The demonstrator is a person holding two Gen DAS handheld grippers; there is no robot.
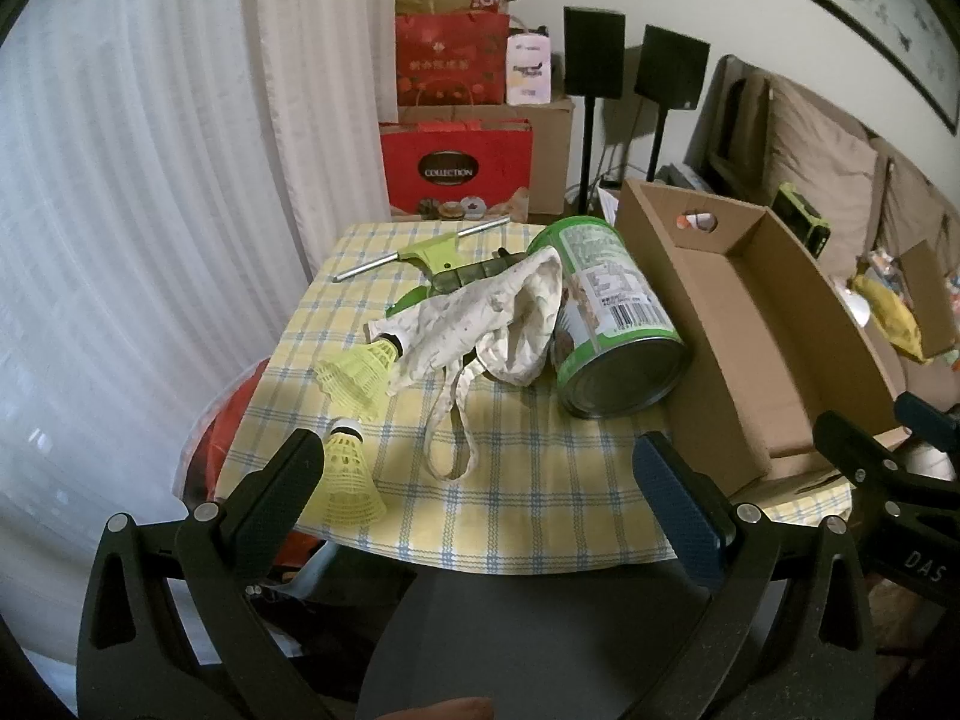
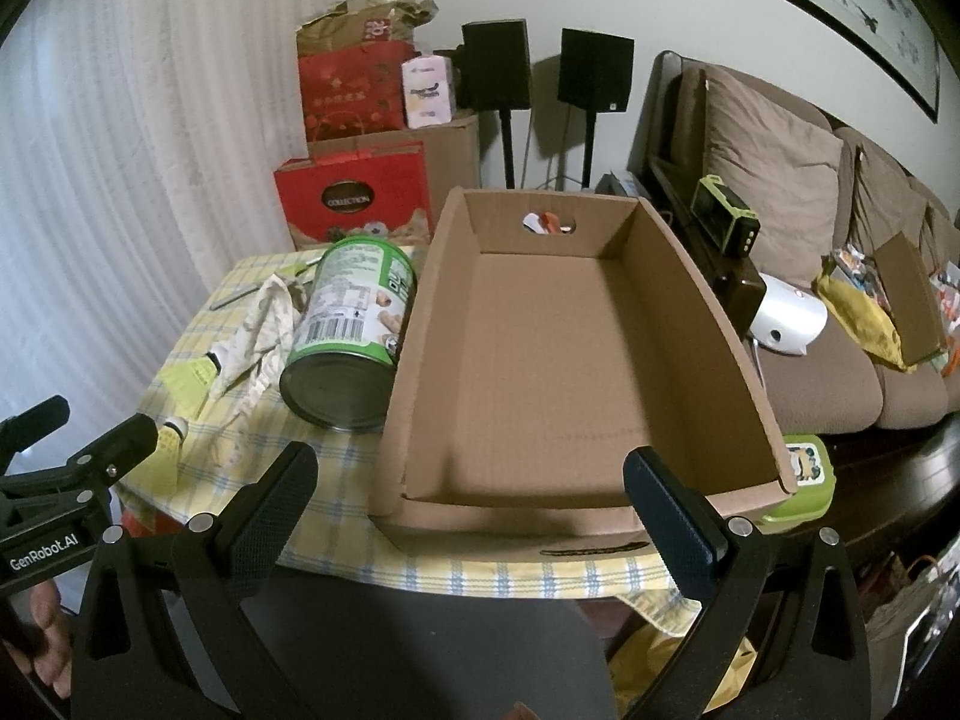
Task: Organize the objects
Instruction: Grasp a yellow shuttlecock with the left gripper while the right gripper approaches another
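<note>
A: Both spread wide, holding nothing: left gripper (image 1: 474,480) hangs over the yellow-checked bench (image 1: 540,516), right gripper (image 2: 471,501) before the empty brown cardboard box (image 2: 558,360).

B: What goes first?

A: I'd take the near yellow plastic shuttlecock (image 1: 348,474), just beside the left finger. Close lightly on its skirt, so it doesn't crush.

B: And the green-labelled tin can (image 1: 612,318)?

A: Lying on its side against the box; it may roll. The speckled white cloth (image 1: 492,324) covers part of a green tool (image 1: 444,264); I can't identify it.

A checked tablecloth (image 1: 510,516) covers the table; on it lie two shuttlecocks (image 1: 354,381), cloth (image 1: 480,315), can (image 1: 618,324), cardboard box (image 2: 558,360).
</note>
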